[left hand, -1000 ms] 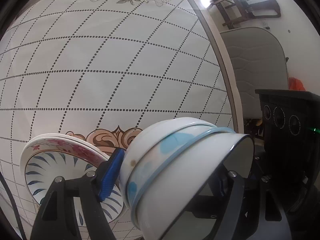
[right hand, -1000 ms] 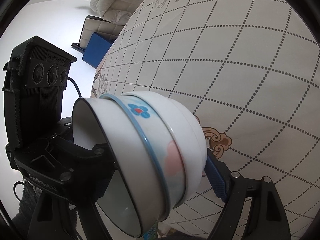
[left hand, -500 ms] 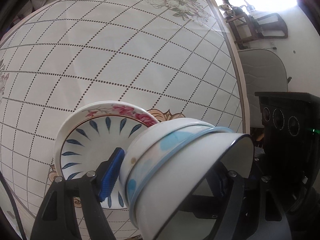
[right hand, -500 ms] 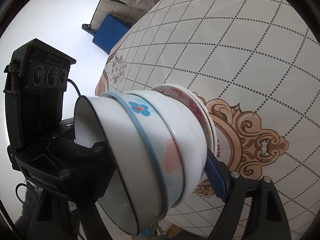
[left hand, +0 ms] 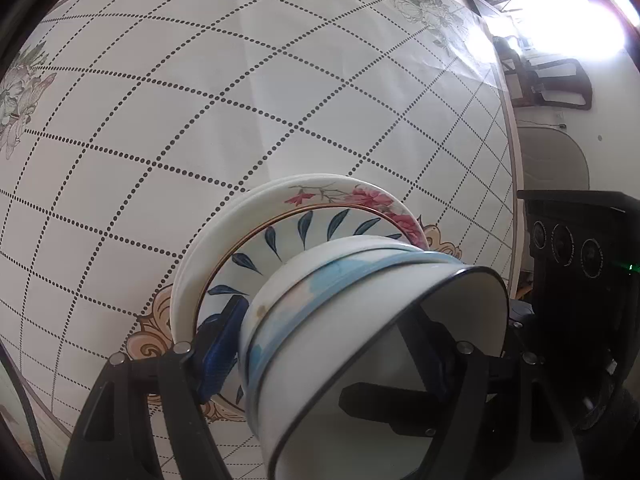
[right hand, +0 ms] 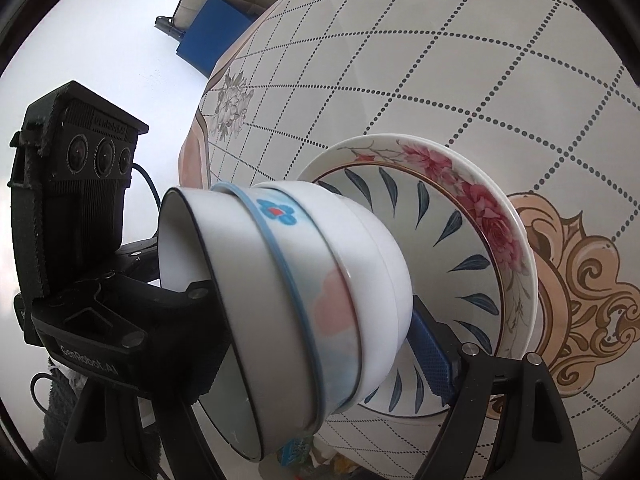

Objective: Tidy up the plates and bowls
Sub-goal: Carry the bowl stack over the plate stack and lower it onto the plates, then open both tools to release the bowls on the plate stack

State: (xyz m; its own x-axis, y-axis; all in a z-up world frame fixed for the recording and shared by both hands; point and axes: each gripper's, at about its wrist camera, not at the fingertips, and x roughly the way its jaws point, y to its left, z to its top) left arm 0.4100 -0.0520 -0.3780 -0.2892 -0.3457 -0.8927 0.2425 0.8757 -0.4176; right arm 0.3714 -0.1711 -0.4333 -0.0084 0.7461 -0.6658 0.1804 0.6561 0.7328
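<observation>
Now carried over the plate stack (left hand: 224,248), which a second ago sat off at the lower left corner of the left wrist view and was missing from the right wrist view. Held between both tools: a nested bowl stack (right hand: 304,292), tipped on its side, mouth turned toward the cameras. Left gripper (left hand: 332,344) clamped wide across it, blue pad against the outer wall, far finger seen only through the bowl's mouth. Right gripper (right hand: 316,320) likewise clamped, near finger mostly hidden behind the bowls. Beneath: blue-leaf plate (right hand: 452,240) atop a pink-flower plate (right hand: 484,200), lower halves covered by bowls. Whether bowls touch plates, impossible to tell. All above a dotted-grid tablecloth (left hand: 160,120).
</observation>
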